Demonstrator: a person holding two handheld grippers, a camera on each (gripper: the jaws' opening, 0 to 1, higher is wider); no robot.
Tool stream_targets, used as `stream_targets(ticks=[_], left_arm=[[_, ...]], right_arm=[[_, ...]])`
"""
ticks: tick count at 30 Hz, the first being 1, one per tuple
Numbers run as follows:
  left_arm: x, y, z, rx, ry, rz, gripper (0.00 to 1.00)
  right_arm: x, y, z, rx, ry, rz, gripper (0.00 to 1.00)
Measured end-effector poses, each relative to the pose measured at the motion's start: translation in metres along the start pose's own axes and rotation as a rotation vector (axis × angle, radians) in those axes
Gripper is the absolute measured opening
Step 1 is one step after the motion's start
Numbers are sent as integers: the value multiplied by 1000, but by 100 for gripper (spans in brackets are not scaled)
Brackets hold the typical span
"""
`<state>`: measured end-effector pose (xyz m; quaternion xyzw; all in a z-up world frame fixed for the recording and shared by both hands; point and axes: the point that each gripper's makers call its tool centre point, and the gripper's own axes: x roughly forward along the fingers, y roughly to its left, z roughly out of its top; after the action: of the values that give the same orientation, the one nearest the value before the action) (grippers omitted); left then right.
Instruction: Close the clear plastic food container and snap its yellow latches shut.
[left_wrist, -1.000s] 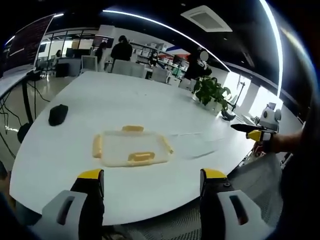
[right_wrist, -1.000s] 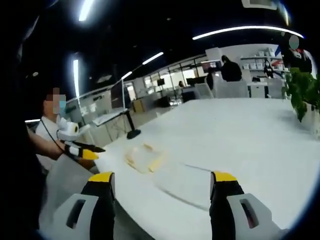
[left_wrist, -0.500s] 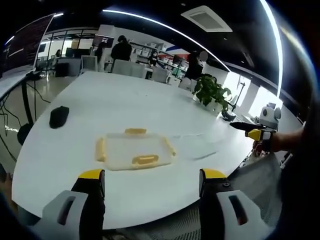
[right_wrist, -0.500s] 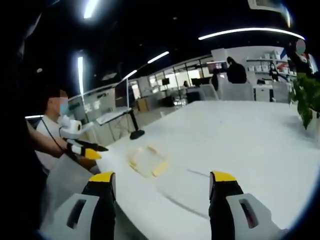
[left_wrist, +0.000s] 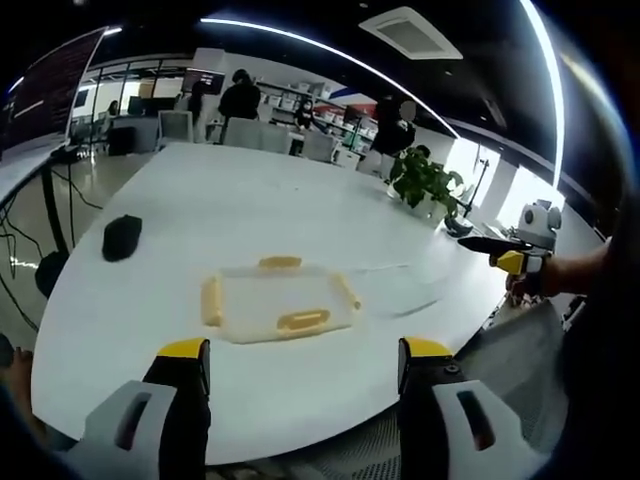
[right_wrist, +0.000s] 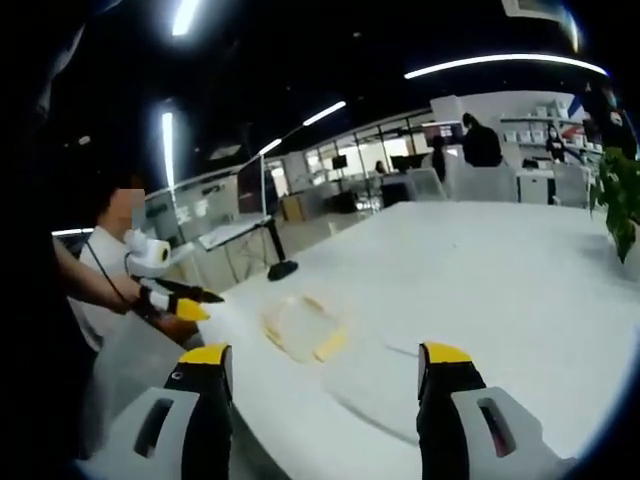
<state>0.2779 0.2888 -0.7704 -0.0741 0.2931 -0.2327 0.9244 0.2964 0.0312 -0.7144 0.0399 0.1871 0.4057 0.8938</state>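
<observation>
Lying flat on the table (left_wrist: 150, 230), food container (left_wrist: 277, 307) well beyond the spread left hand-held gripper (left_wrist: 300, 375).

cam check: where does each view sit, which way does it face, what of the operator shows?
Left gripper view: rides the left gripper, open, facing across the white table at the clear plastic container with yellow latches; right gripper and forearm enter at right.
Right gripper view: rides the right gripper, open, facing the table edge; left gripper and arm enter at left.
Shared: container, table, both grippers.
</observation>
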Motion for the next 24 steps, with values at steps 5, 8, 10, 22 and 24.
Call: stream_targets(ticks=[5,8,10,22,24], left_arm=[[2,2,-2,6,17,-10,77],[3,3,-2,6,17,-15,77],[4,3,-1,13,19,-19,76],[8,13,5,32,37,-40,73],[8,15,6,34,40,-44,73]], right_arm=[[5,1,2,-6,2,9,76],[10,2,3,-12,5,15,76],[12,4,3,-17,8,17,75],[26,8,5,-21,12,24,75],[28,9,4,-23,14,26,75]])
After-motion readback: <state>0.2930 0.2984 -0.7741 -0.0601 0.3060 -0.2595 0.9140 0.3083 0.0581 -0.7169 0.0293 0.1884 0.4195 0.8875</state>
